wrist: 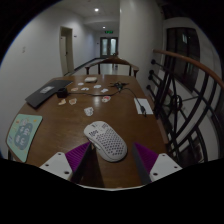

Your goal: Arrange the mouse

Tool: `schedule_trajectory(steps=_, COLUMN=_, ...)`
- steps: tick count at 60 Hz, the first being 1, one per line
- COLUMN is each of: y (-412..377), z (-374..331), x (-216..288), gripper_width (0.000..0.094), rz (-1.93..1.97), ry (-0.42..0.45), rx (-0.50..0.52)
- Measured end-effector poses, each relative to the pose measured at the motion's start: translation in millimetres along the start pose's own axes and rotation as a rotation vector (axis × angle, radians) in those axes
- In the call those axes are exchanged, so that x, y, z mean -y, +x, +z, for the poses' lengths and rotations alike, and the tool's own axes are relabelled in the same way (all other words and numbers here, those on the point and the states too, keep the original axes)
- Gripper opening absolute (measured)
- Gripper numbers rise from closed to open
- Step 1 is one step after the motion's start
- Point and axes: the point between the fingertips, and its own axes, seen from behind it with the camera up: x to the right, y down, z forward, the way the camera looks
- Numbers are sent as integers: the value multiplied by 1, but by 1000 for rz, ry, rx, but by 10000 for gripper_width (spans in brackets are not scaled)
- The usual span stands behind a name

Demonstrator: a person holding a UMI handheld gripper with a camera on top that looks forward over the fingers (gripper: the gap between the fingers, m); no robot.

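A white honeycomb-shell mouse point(106, 139) lies on the brown wooden table point(130, 125), near its front edge. My gripper point(112, 158) is open, with its purple pads point(76, 155) standing wide apart. The rear of the mouse sits between the fingertips with a gap on each side, and its front reaches just ahead of them. The mouse rests on the table and is not held.
A pale green sheet point(22, 133) lies left of the fingers. A dark laptop point(45, 95) lies far left, and a small white object point(89, 111) sits beyond the mouse. Papers point(95, 88) and a white pad point(143, 105) lie further back. A stair railing point(186, 100) runs along the right.
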Motion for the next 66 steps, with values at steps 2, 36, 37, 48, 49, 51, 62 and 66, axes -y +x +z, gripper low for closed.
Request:
schedule_trajectory(steps=2, y=3, z=2, x=2, gripper_width=827, rz=-7, ry=2, rx=-9)
schedule_trajectory(steps=36, y=23, z=50, x=40, gripper_width=488, rz=140, ry=74, rx=-61)
schedule_trajectory(steps=37, y=23, z=50, x=39, gripper_width=486, rz=153, ry=73, rx=-59)
schedule_trajectory(steps=48, y=-29, z=-11, x=79, gripper_width=373, rz=174, ry=174, rx=-67)
schedule_trajectory(steps=49, y=-35, z=-21, x=89, gripper_width=373, rz=168, ry=194, rx=-76)
schedule_trajectory(steps=51, y=-56, z=-41, x=108, gripper_width=365, rz=173, ry=247, rx=-81)
schedule_trajectory(steps=62, y=-222, z=-121, x=184, gripper_width=361, rz=162, ry=413, rx=67)
schedule_trajectory(steps=66, y=-279, z=-120, x=177, gripper_width=361, rz=142, ry=397, rx=118)
